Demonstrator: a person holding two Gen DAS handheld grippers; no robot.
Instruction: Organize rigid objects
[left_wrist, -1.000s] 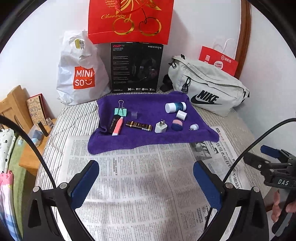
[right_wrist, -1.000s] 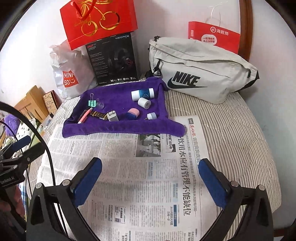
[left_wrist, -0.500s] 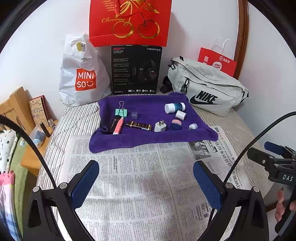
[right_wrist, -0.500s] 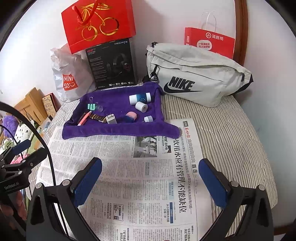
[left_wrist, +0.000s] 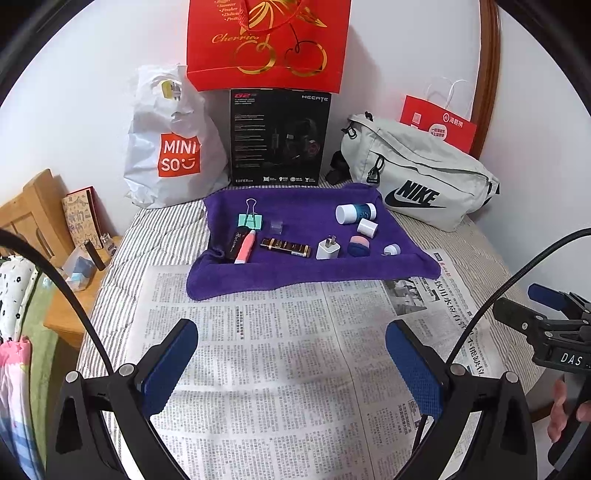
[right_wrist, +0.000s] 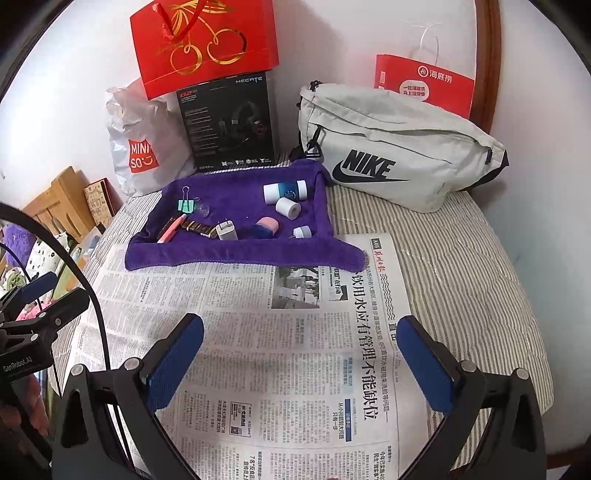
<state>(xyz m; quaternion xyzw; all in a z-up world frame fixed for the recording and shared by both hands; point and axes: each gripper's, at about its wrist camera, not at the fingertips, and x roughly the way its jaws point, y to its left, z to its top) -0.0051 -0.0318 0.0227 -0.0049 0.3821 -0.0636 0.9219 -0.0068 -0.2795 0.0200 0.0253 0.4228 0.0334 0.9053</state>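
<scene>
The left gripper (left_wrist: 291, 363) has its blue fingers (left_wrist: 168, 365) spread wide with nothing between them. It hangs over the newspaper (left_wrist: 280, 354). The right gripper (right_wrist: 301, 360) is spread wide and empty too, over the right part of the same paper.

Past the paper, on the far side, lies a purple towel (left_wrist: 306, 218) with the small things on it. From left to right there is a green clip (left_wrist: 250, 218), a pink pen (left_wrist: 245, 246) beside a black tube (left_wrist: 235, 242), a small clear cap (left_wrist: 276, 226), a dark gold stick (left_wrist: 285, 247), a white plug (left_wrist: 328, 250), a pink and blue puff (left_wrist: 358, 245) and a tiny white cap (left_wrist: 390, 250). Farther back on the right lie a white and blue bottle (left_wrist: 355, 212) and a white roll (left_wrist: 367, 227). All sit apart from both grippers.

Behind the towel stand a white bag (left_wrist: 173, 144), a black box (left_wrist: 279, 136) with a red bag (left_wrist: 267, 40) on top, and a grey pouch (left_wrist: 417, 177).

The left view shows the side table (left_wrist: 70, 280) at the left, and the right gripper at its right edge with some fingertips (left_wrist: 559, 410) of a hand under it. The right view shows more of the striped cover (right_wrist: 461, 258) to the right, and the left gripper at its left edge.
</scene>
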